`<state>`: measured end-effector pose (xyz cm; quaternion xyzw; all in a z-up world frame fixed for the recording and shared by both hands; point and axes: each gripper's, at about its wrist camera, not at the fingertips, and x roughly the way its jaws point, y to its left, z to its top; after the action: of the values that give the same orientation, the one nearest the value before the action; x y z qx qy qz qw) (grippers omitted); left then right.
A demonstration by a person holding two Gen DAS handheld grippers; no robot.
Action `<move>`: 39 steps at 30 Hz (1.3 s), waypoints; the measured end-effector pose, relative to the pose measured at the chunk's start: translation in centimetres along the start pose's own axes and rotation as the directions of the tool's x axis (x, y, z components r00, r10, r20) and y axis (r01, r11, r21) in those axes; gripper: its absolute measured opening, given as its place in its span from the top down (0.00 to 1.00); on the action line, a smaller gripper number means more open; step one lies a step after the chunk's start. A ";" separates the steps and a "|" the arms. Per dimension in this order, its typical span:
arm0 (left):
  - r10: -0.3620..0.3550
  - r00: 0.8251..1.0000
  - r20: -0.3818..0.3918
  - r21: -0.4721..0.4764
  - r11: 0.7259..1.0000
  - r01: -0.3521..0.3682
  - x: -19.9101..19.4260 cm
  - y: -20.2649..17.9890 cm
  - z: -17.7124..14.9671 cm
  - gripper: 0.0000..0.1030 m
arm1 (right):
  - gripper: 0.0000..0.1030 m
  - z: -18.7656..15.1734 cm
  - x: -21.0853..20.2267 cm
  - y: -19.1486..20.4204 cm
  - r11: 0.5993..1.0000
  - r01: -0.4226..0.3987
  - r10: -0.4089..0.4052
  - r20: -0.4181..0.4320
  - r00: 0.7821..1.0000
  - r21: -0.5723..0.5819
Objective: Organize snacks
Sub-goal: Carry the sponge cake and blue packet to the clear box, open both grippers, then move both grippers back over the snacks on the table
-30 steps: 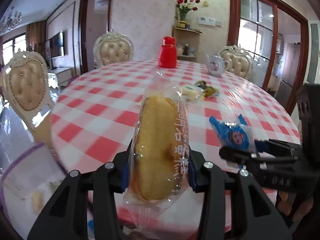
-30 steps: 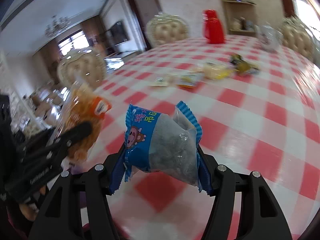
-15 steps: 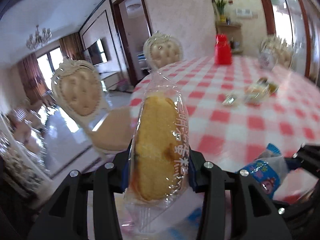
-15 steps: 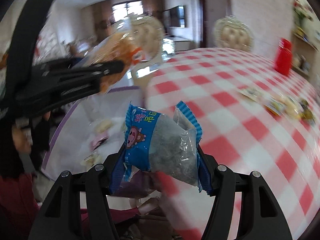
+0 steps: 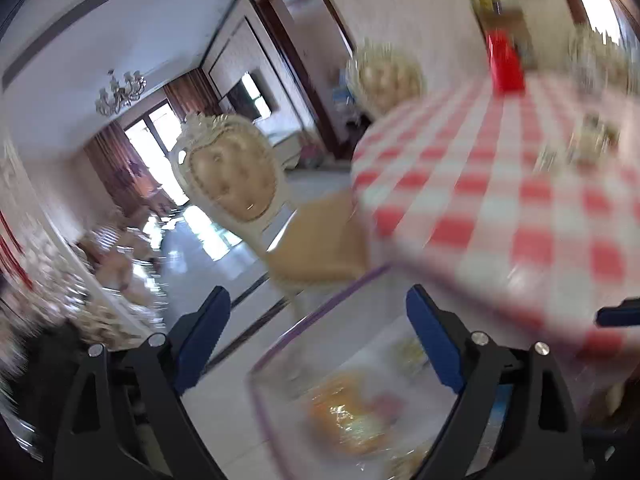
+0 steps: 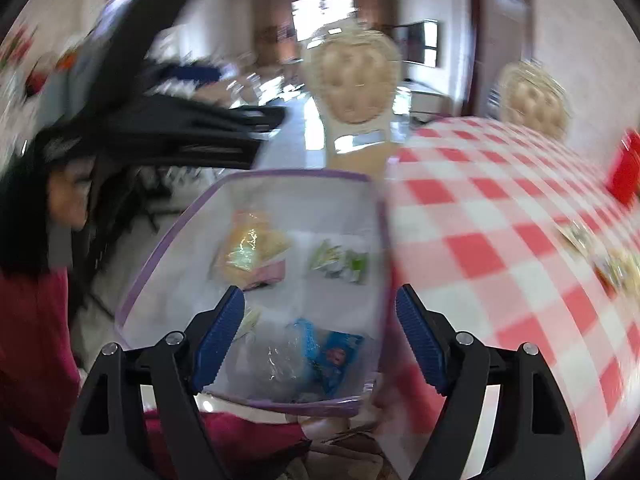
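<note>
A clear storage box with a purple rim (image 6: 168, 236) (image 5: 332, 304) sits beside the table's edge, below both grippers. The bread in its clear wrapper (image 5: 344, 412) (image 6: 248, 252) lies inside it. The blue cartoon snack packet (image 6: 324, 356) lies in the box's near part, with a green-and-white packet (image 6: 340, 262) further in. My left gripper (image 5: 318, 344) is above the box, its jaws opening with nothing between them. My right gripper (image 6: 320, 336) is also above the box, jaws opening, empty. The left gripper's dark body (image 6: 168, 132) shows blurred in the right wrist view.
A round table with a red-and-white check cloth (image 6: 500, 248) (image 5: 500, 184) lies to the right, with loose snacks (image 5: 588, 144) and a red container (image 5: 506, 64) on it. Cream padded chairs (image 6: 352, 84) (image 5: 232, 172) stand nearby. A person's red sleeve (image 6: 32, 340) is at the left.
Both grippers swung left from over the table to above the box. Each has opened; the bread and the blue packet have left the jaws and now lie in the box.
</note>
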<state>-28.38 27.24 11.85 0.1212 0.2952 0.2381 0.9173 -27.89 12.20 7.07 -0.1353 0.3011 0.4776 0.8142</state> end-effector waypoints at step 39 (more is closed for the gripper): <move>-0.532 0.839 0.114 -0.577 0.652 0.492 13.7 -31.8 12.9 0.03 | 0.21 -9.7 -8.9 -53.1 0.300 0.320 -0.491 -0.142 0.860 0.899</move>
<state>0.72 5.91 3.99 -0.2628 0.2592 0.0524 0.9279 10.97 -25.85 1.43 0.2889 0.3980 0.0273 0.8703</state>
